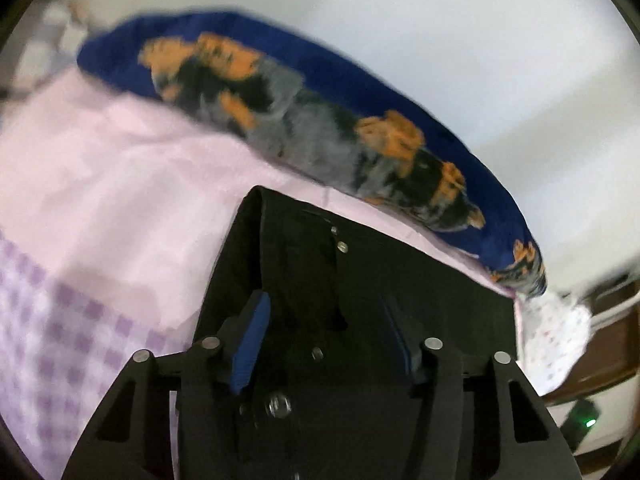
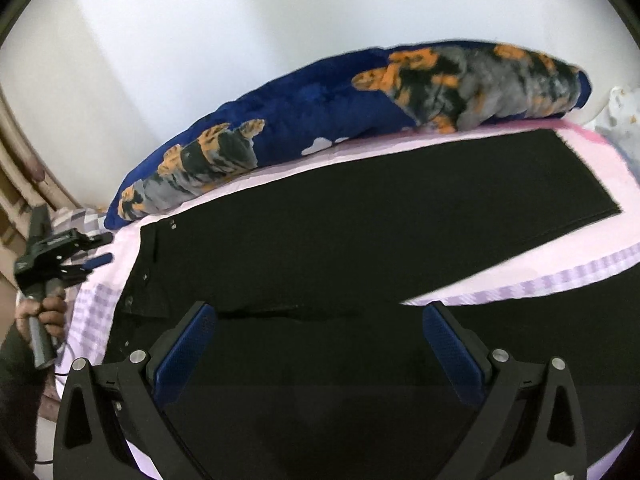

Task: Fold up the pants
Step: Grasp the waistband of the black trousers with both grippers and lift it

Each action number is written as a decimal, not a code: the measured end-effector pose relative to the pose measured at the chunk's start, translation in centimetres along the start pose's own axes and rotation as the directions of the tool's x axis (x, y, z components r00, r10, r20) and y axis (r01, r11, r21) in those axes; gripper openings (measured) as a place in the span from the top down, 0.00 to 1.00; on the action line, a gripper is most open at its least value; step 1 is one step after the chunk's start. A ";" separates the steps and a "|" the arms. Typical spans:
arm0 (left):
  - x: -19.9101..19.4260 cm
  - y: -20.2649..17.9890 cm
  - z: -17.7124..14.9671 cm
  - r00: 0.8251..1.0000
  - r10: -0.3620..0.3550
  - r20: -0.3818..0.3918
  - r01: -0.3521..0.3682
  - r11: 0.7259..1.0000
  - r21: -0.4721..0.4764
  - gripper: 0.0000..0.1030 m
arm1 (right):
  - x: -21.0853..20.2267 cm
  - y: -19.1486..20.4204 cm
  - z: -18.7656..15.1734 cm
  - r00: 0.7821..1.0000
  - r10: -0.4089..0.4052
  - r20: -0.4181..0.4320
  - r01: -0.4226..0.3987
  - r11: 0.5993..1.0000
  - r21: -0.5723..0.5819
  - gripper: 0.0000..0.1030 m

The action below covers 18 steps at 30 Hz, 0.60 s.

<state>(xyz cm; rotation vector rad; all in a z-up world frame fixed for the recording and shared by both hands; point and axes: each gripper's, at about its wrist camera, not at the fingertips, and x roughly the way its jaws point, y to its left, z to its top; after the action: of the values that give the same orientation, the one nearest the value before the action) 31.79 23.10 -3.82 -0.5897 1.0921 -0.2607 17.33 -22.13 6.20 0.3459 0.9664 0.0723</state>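
Black pants point(image 2: 360, 232) lie flat on a pink bedsheet point(image 2: 592, 240), waistband at the left with metal buttons, legs running right. In the left wrist view the waistband end point(image 1: 360, 280) fills the space in front of my left gripper point(image 1: 328, 344), which is open with its blue pads over the waist fabric. My right gripper point(image 2: 320, 344) is wide open just above the near pant leg. The left gripper also shows in the right wrist view point(image 2: 72, 256), held in a hand at the left edge beside the waistband.
A long blue cushion with an orange, grey and black print point(image 2: 320, 120) lies along the far side of the bed against a white wall point(image 2: 240, 20). The sheet has a purple checked border point(image 1: 60, 340). Wooden furniture point(image 1: 612, 344) stands beside the bed.
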 end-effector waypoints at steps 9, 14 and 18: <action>4.8 3.5 3.4 0.993 -0.066 -0.101 0.056 0.993 -0.106 0.51 | 5.5 0.8 2.2 0.998 -0.002 -0.066 0.002 1.000 0.004 0.00; 5.9 3.3 4.8 0.988 -0.089 -0.122 0.080 0.994 -0.073 0.65 | 7.3 1.7 3.3 0.998 0.006 -0.069 -0.008 0.999 -0.031 0.00; 6.8 2.5 6.1 0.984 -0.114 -0.140 0.108 0.993 -0.048 0.71 | 8.8 2.4 4.5 0.997 0.026 -0.072 -0.031 0.998 -0.060 0.00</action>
<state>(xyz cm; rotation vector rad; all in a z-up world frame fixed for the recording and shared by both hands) 40.02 23.86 -8.34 -0.6773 1.2060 -0.3830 26.24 -19.13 2.34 0.3029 1.0272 0.1405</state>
